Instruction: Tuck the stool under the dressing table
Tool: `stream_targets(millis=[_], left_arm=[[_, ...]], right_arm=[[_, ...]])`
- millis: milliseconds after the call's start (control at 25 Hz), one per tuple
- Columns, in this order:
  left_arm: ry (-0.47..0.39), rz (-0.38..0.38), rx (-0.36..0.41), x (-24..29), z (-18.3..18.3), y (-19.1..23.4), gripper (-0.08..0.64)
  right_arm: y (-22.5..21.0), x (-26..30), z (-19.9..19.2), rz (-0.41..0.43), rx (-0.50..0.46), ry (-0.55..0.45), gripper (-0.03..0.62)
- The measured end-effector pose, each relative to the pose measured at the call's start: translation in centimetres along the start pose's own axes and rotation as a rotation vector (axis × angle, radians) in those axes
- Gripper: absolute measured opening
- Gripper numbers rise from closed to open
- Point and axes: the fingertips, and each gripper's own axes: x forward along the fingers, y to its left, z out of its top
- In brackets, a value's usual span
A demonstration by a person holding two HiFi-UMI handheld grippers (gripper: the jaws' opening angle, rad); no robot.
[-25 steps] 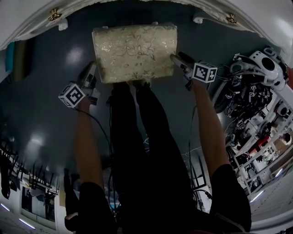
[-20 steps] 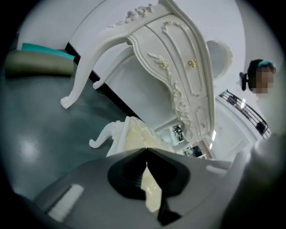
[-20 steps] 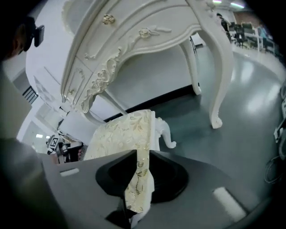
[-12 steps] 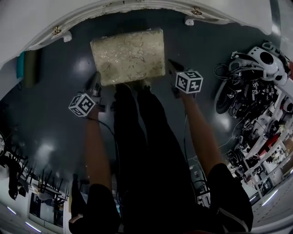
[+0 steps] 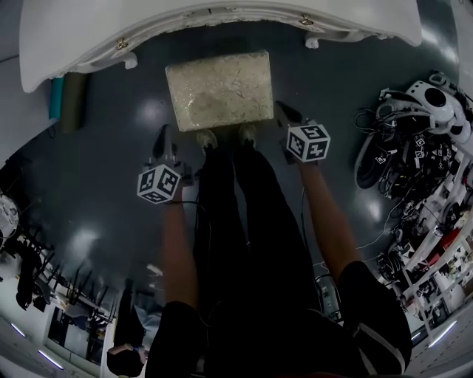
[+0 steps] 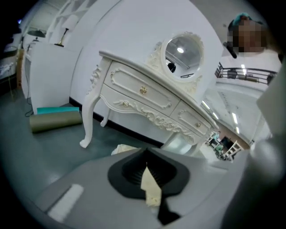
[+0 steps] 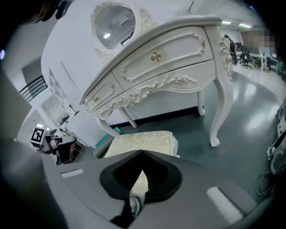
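Note:
The stool (image 5: 219,90), with a cream patterned cushion, stands on the dark floor between the white dressing table's legs, its far edge close to the table's front rim (image 5: 222,21). My left gripper (image 5: 162,142) hangs shut and empty, below and left of the stool and apart from it. My right gripper (image 5: 285,113) is also shut and empty, just off the stool's right near corner. In the left gripper view the shut jaws (image 6: 146,157) point at the dressing table (image 6: 147,96) and its mirror (image 6: 182,51). The right gripper (image 7: 142,157) looks over the stool (image 7: 142,142) toward the table (image 7: 165,67).
A rolled olive mat and a teal one (image 5: 68,100) lie left of the table by its leg (image 6: 87,120). Robot gear and cables (image 5: 414,140) crowd the floor on the right. The person's legs (image 5: 229,207) reach down to the stool's near edge.
Both grippers have come away from the stool's sides and risen toward the camera. The right jaws, open a second ago, are now closed. The stool stays on the floor.

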Motion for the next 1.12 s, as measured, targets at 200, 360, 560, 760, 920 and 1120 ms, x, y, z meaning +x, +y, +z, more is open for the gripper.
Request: stream_targets(millis=[200, 360, 560, 760, 920, 1120], left_arm=[[-0.026, 0.022, 0.058, -2.3, 0.0, 0.5, 0.008], [-0.023, 0.025, 0.093, -3.1, -0.5, 1.9, 0.008], [-0.024, -0.010, 0.278, -5.5, -0.1, 1.8, 0.008], [-0.036, -0.063, 0.257, -7.6, -0.4, 1.8, 0.008], [-0.041, -0.068, 0.257, -8.3, -1.2, 2.4, 0.008], [-0.060, -0.031, 0.260, -9.0, -2.9, 3.6, 0.008]], right_arm=[[1.8, -0.6, -0.7, -0.032, 0.004, -0.024, -0.002], [4.0, -0.6, -1.7, -0.047, -0.035, -0.039, -0.002], [7.6, -1.9, -3.0, -0.080, -0.041, -0.091, -0.002], [9.9, -3.4, -4.1, -0.105, -0.023, -0.134, -0.002], [10.4, -3.7, -5.4, -0.117, -0.031, -0.138, -0.002], [9.4, -4.5, -6.8, -0.142, -0.030, -0.171, -0.002]])
